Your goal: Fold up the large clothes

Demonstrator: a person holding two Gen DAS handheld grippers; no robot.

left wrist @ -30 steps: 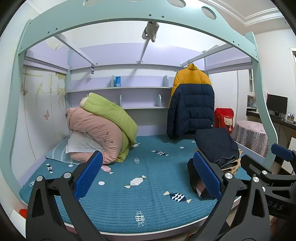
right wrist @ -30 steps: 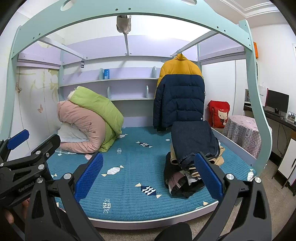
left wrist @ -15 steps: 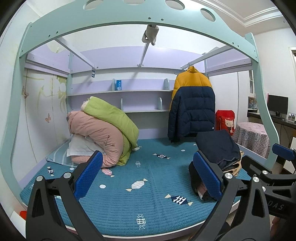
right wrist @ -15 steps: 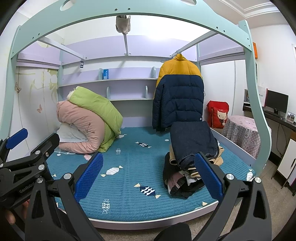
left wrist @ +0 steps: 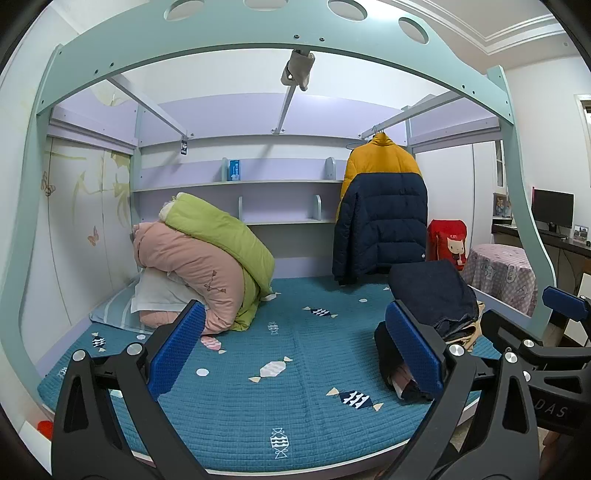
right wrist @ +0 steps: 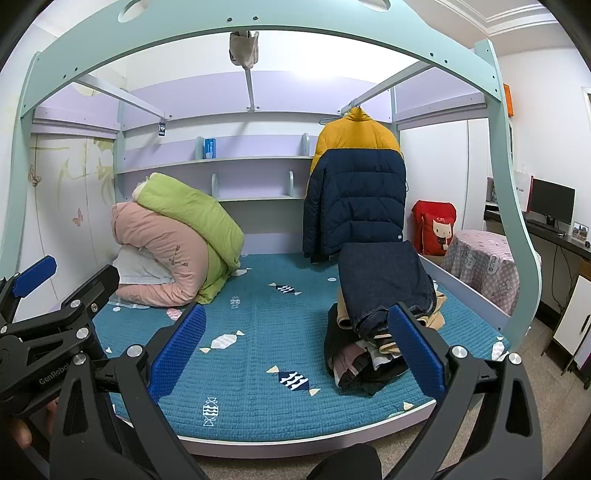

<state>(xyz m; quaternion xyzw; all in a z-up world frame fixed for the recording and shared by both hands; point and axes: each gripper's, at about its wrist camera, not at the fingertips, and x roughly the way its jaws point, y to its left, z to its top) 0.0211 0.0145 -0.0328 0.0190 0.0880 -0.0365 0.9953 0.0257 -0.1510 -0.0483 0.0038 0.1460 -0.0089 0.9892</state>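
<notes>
A pile of clothes (right wrist: 376, 325) sits on the right side of the blue bed (right wrist: 258, 354), topped by folded dark denim (right wrist: 380, 280); the same pile (left wrist: 436, 314) shows at right in the left wrist view. A yellow and navy padded jacket (right wrist: 354, 195) hangs on a rail at the back. My left gripper (left wrist: 295, 350) stands open in front of the bed, nothing between its blue pads. My right gripper (right wrist: 295, 350) is open too, short of the bed's front edge, the pile just behind its right finger. Both are well apart from the clothes.
Rolled pink and green quilts (right wrist: 173, 251) with a pillow lie at the back left. A mint bed frame arch (right wrist: 258, 22) spans overhead. A table with a checked cloth (right wrist: 480, 266), a red bag (right wrist: 434, 227) and a desk with a monitor (right wrist: 552, 201) stand to the right.
Both views have shifted slightly: the left camera tilted a little upward, so the bed sits lower in frame. The grippers stay open and the clothes have not moved.
</notes>
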